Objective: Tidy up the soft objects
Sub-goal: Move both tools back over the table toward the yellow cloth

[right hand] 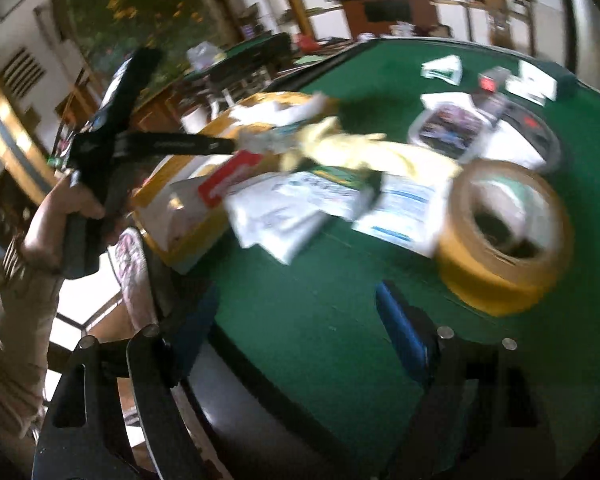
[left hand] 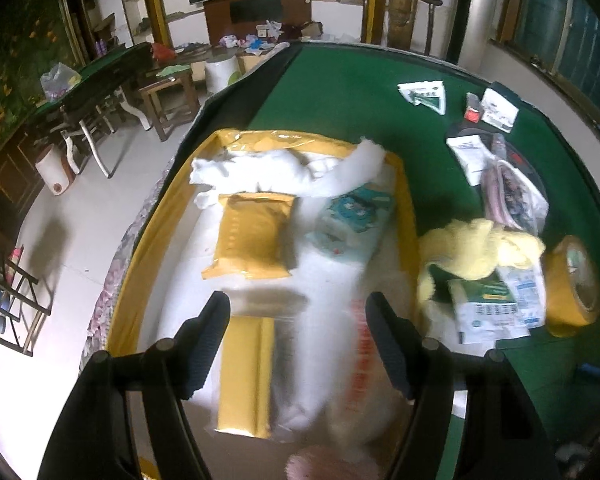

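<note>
Tongs on the left [left hand: 296, 304]: wide apart, empty, poised over the near end of the yellow box [left hand: 168, 208]. Inside the box: white stuffing [left hand: 280, 172] across the far end, a padded envelope [left hand: 252, 236] in the middle, a blue-printed packet [left hand: 356, 216] toward the right wall. Just right of the box: a yellow cloth [left hand: 484, 248] heaped on flat paper packets [left hand: 488, 308], probably the next soft thing to gather. Farther right of the box: a tape roll [left hand: 572, 284]. Right tongs [right hand: 296, 300]: also gaping, nothing between the pads, above bare green felt to the right of the box. To do it well: come down on the thick middle of the cloth, pinch only fabric and not the packets beneath, lift clear of the box wall, then let go over free space inside. Blurred right view, so better to slow down before closing. Green felt tabletop [left hand: 340, 92], cluttered right of the box; pale tiled floor left of the box; a wooden chair and a dark screen beyond the box.
</note>
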`<state>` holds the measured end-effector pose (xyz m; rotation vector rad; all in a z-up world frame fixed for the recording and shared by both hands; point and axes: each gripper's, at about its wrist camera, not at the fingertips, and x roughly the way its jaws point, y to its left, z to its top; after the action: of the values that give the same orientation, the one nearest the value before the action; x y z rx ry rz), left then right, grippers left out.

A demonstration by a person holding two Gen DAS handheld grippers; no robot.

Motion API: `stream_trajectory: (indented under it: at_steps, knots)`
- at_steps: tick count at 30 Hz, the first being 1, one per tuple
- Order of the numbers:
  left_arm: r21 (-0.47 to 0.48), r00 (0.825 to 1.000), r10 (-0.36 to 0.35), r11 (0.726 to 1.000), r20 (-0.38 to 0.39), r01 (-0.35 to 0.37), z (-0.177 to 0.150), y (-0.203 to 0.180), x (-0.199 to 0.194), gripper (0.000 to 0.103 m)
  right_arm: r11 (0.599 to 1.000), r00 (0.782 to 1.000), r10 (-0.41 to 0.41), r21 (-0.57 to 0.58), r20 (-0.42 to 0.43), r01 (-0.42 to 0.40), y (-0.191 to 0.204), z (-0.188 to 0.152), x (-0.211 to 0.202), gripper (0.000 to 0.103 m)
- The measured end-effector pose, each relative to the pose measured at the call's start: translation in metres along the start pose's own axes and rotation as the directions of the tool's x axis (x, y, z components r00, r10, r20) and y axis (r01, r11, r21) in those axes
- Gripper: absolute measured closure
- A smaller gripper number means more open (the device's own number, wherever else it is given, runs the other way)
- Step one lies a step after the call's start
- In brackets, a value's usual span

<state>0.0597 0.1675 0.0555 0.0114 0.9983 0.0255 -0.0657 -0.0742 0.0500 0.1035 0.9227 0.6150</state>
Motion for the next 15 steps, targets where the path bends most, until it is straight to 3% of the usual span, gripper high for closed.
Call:
stream_trajectory:
  at_steps: [7, 15]
  knots:
    - [0.024, 1.0, -0.006, 1.0, 0.03, 0.006, 0.001, -0.013, -0.021, 0.032, 0.994, 0.999, -0.042, 0.107, 0.032, 0.039, -0.035, -0.009, -0.018, 0.022]
    - [0.07, 0.999, -0.046, 0.997, 0.025, 0.044, -0.002, -0.037, -0.033, 0.031, 0.991, 0.999, -0.041, 0.132, 0.026, 0.038, -0.041, -0.011, -0.017, 0.022]
